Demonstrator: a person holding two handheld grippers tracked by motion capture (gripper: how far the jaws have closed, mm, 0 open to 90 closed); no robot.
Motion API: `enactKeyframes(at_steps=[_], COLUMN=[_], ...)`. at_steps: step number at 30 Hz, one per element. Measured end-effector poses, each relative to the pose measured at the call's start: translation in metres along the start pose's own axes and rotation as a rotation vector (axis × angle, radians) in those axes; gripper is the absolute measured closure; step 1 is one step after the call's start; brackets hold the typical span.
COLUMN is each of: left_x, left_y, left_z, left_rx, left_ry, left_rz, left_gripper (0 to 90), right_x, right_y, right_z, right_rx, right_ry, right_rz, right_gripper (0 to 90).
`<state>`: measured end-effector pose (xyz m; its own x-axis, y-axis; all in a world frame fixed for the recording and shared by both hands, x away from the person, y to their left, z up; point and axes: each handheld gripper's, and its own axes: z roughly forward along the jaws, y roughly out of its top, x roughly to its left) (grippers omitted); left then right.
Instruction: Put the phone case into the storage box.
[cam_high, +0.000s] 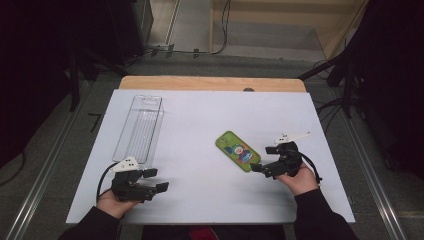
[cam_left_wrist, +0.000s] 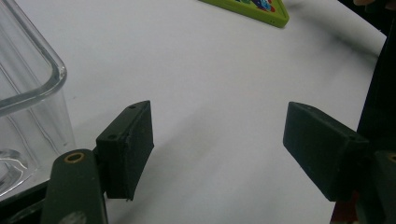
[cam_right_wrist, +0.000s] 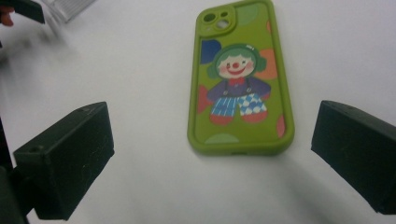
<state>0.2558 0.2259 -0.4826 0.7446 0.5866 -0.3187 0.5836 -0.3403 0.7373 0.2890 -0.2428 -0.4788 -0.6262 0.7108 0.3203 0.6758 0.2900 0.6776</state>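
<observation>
Nearest the person's edge, two sleeved forearms in dark cloth come up over the table (cam_high: 200, 115), a flat white matte sheet laid on a pale wooden top whose far strip shows bare. Left gripper (cam_high: 156, 180): black, blocky, hard plastic, with a grey three-cornered plate on top and a thin black cable looping from its side; jaws stand apart with nothing between them, only bare white surface, as the left gripper view confirms, its two square-ended pads (cam_left_wrist: 126, 149) dull and slightly scuffed. Right gripper (cam_high: 262, 159): same make, held in the right hand (cam_high: 300, 181), white plate raised above it; jaws spread wide and hold nothing. Phone (cam_high: 238, 150): a flat rounded rectangle in a soft-looking lime-green case, glossy at the rim, printed with a cartoon clown in green hair, red nose and blue checked trousers among coloured blobs, camera cut-out at one corner. It lies flat, face down, on the white sheet just ahead of the right gripper's tips; in the right gripper view the phone (cam_right_wrist: 240, 79) sits beyond the pads and between their lines, nearer the right-hand pad, its short bottom edge towards the jaws, touching neither. Farther off, at the left, a clear plastic box (cam_high: 139, 127): long, narrow, straight-walled, rounded corners, ridged floor, open-topped, standing just beyond the left gripper and well apart from the phone.
</observation>
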Motion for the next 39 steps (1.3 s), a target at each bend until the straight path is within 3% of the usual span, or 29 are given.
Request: enactKeyframes(at_steps=[9, 39], left_x=[0.000, 0.000], left_y=[0.000, 0.000], left_z=[-0.001, -0.001], left_rx=[0.003, 0.002], left_ry=[0.001, 0.001], left_rz=[0.003, 0.006], left_gripper=[24.9, 24.9], right_x=[-0.002, 0.001], right_y=[0.015, 0.047], right_z=[0.008, 0.043], right_rx=[0.002, 0.044], right_ry=[-0.048, -0.079], right_rz=[-0.021, -0.082], right_gripper=[0.0, 0.0])
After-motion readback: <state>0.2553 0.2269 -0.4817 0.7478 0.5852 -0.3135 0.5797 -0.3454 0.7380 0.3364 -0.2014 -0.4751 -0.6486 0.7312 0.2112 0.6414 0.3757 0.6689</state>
